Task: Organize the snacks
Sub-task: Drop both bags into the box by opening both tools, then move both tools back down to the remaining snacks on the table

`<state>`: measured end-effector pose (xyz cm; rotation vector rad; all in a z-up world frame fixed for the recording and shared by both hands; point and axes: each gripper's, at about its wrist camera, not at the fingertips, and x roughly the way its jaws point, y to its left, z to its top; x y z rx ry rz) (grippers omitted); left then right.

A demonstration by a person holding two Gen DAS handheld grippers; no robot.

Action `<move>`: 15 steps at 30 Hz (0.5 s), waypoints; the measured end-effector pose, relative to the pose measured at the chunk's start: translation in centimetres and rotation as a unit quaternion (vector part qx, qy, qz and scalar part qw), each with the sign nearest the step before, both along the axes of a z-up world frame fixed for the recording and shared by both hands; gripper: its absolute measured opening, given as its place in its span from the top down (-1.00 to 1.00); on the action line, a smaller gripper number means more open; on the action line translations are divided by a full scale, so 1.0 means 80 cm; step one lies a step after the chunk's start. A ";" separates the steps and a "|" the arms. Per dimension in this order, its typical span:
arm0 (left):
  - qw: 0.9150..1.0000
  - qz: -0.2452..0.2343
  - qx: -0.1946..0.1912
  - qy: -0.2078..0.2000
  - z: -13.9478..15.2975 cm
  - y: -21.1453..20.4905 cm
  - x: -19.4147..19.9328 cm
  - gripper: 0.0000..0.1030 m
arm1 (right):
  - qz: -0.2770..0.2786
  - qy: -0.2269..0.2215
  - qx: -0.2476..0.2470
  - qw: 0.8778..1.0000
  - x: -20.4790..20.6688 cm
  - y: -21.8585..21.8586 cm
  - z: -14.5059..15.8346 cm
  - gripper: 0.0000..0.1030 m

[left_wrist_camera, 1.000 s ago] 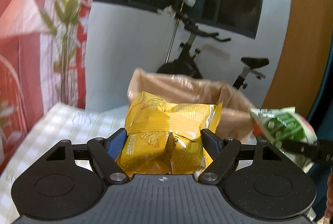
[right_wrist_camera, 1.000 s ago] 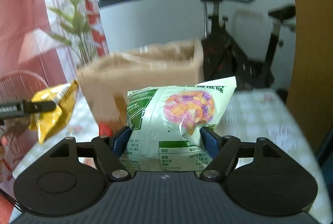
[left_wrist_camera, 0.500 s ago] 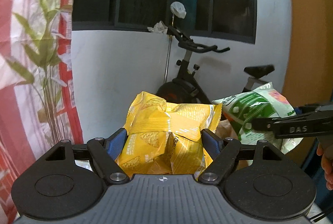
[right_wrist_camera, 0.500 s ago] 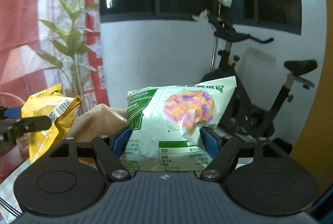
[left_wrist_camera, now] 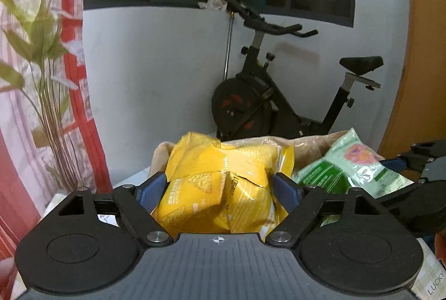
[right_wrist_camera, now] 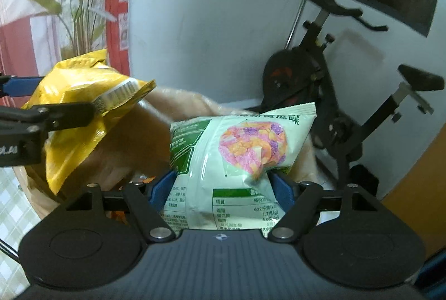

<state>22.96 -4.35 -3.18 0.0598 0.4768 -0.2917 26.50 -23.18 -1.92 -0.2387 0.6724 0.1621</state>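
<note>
Step in hand, as I read it: both snack packs carried to the drop-off, release pending. The big crumpled tan paper bag [right_wrist_camera: 125,144] sits open-topped on the checked tablecloth [right_wrist_camera: 11,205], filling 9 to 12 o'clock of the right wrist view and showing behind both packs in the left one. The pale green foil snack pouch with pink-orange picture [right_wrist_camera: 239,157] is clamped between the pads of the right gripper [right_wrist_camera: 221,190], held at the bag's rim around 1 o'clock. The crinkled yellow chip packet [left_wrist_camera: 223,188] sits between the blue pads of the left gripper [left_wrist_camera: 220,187]; those jaws have just been opening, pads look to be touching the packet's sides, so I call it gripped but loosening. It hangs over the bag mouth, 12 o'clock. Next move calls for both packs fully past the rim, tipped nose-down, then jaws spread wide so the film slips free without snagging.
</note>
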 end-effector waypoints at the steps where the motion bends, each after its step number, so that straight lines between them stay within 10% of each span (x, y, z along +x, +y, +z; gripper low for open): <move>1: 1.000 -0.002 0.000 0.002 -0.001 0.001 0.002 -0.66 | 0.002 0.004 -0.005 1.000 0.001 0.002 -0.003 -0.51; 15: 0.998 0.005 -0.056 0.014 0.015 0.052 -0.046 -0.69 | 0.014 -0.047 0.080 0.996 -0.043 -0.027 0.025 -0.69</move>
